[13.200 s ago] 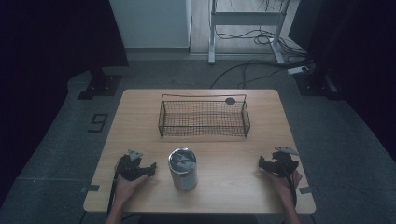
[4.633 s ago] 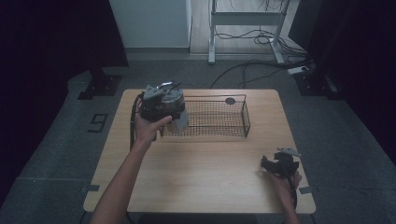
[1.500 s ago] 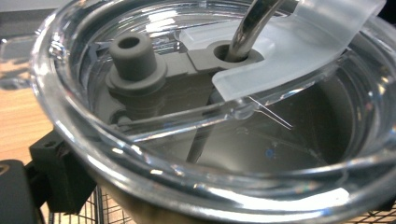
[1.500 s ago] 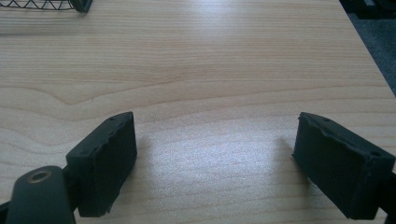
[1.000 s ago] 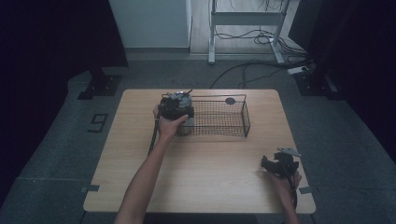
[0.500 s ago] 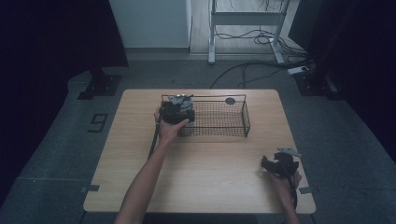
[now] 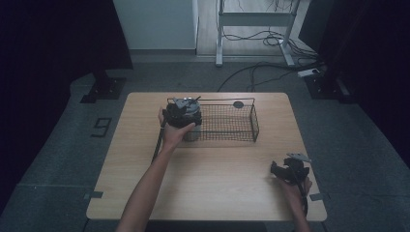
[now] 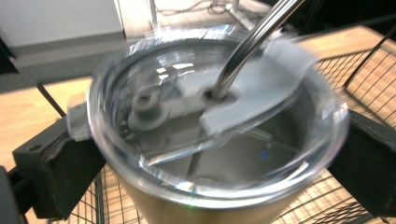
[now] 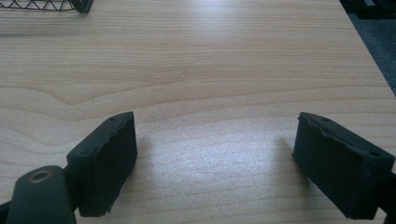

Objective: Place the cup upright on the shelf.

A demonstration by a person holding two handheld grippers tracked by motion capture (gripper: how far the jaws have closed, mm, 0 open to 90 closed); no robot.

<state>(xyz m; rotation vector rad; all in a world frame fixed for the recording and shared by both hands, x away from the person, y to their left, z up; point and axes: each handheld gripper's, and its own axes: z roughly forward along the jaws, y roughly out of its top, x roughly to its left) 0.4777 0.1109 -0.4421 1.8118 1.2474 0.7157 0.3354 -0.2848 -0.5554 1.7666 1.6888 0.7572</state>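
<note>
1. Dark curtain at the room's left; a "9" marking (image 7: 102, 127) on grey floor beside the table (image 7: 208, 193).
2. Left gripper (image 7: 183, 114), fingers clamped on a steel tumbler (image 8: 219, 140) with clear lid and straw (image 8: 252, 42), at the wire basket's (image 7: 227, 123) left end.
3. Right gripper (image 7: 289, 170), fingers spread wide, empty, over bare pale wood.
4. Cables (image 7: 261, 67) on the floor beyond.
</note>
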